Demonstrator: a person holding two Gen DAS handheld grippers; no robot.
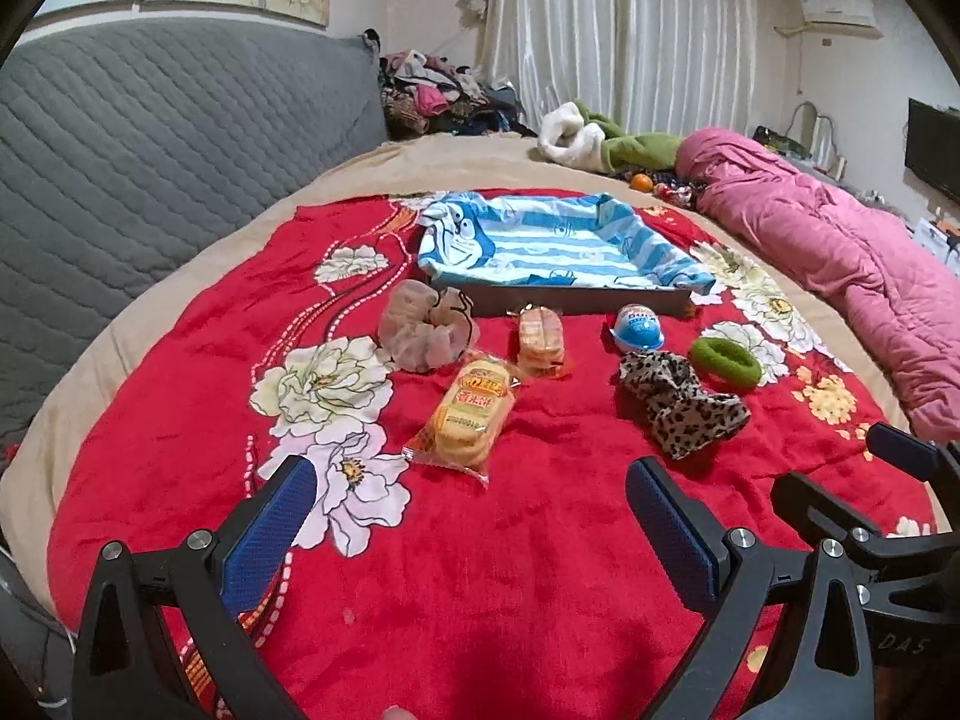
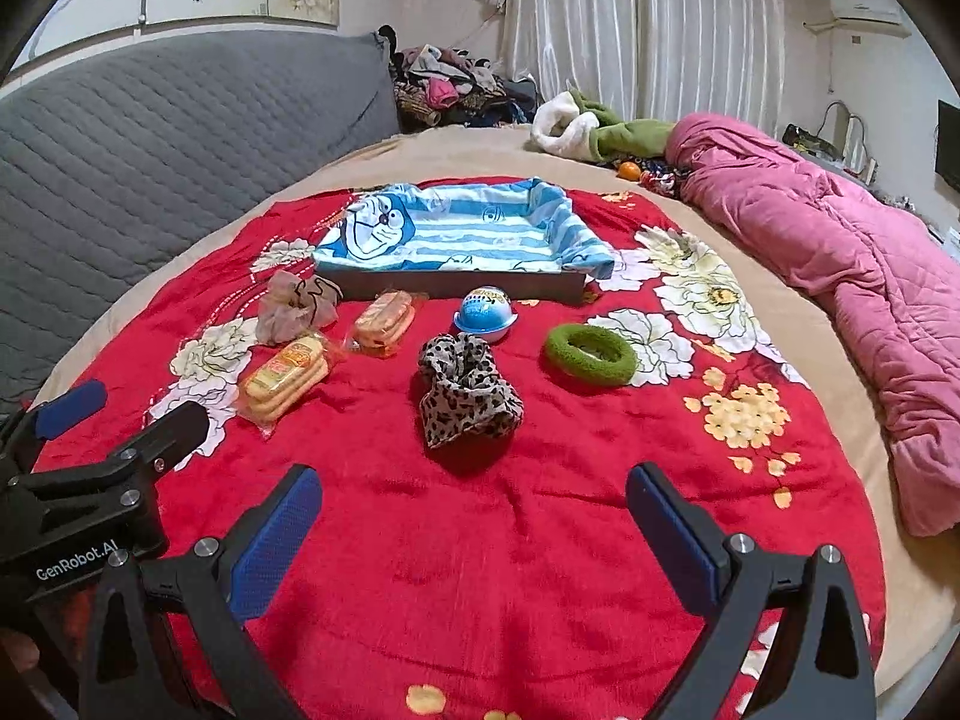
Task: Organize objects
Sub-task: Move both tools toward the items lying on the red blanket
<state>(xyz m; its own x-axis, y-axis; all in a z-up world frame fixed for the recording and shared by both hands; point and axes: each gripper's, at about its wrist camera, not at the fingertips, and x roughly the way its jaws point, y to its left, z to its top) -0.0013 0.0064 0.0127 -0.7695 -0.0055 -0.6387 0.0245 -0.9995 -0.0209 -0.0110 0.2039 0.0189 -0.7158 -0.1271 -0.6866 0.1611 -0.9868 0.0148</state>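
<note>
On the red flowered blanket (image 1: 480,540) lie a yellow biscuit pack (image 1: 468,420), a smaller orange biscuit pack (image 1: 540,339), a beige scrunchie (image 1: 423,324), a leopard scrunchie (image 1: 681,402), a green ring scrunchie (image 1: 723,360) and a blue-white egg toy (image 1: 639,327). Behind them stands a tray lined with a blue striped cloth (image 1: 552,252). My left gripper (image 1: 471,522) is open and empty, short of the yellow pack. My right gripper (image 2: 474,528) is open and empty, short of the leopard scrunchie (image 2: 468,396). The tray (image 2: 456,285) also shows in the right wrist view.
A pink quilt (image 1: 840,258) lies along the right side of the bed. A grey quilted headboard (image 1: 150,150) is at the left. Clothes (image 1: 438,96), a white-green garment (image 1: 588,138) and an orange fruit (image 1: 641,182) lie at the back.
</note>
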